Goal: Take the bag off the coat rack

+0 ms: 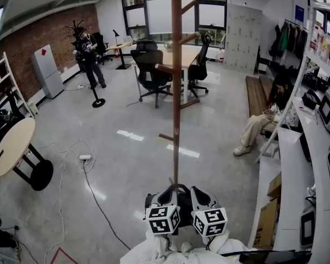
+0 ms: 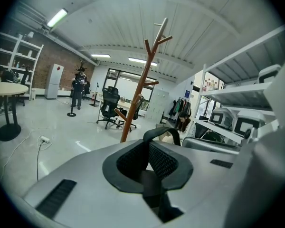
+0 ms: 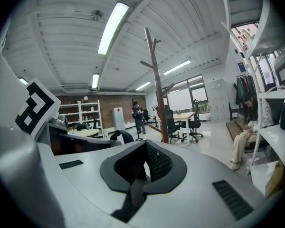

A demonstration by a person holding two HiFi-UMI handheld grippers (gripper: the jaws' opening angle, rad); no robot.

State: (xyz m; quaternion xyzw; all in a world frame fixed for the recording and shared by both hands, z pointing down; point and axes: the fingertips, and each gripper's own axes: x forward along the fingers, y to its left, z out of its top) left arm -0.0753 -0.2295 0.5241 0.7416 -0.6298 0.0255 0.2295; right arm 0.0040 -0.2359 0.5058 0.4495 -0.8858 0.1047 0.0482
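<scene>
1. We stand on a glossy grey floor (image 1: 126, 164) in an office, with a round table (image 1: 11, 144) at the left and shelves (image 1: 319, 147) at the right.
2. The coat rack (image 1: 176, 92) stands just ahead.
3. The left gripper (image 1: 169, 194) and the right gripper (image 1: 193, 193) are low and side by side, and both have their jaws closed together.
4. A black strap (image 1: 176, 186) arches between their tips. We cannot tell whether it is the bag's.

We are in an open office that doubles as a lab. Black swivel chairs (image 1: 148, 65) ring a wooden desk (image 1: 191, 56), a brick wall (image 1: 38, 34) runs along one side, white shelves (image 1: 290, 147) carry equipment, and a power strip (image 1: 84, 157) lies on the polished floor (image 1: 132, 164).
</scene>
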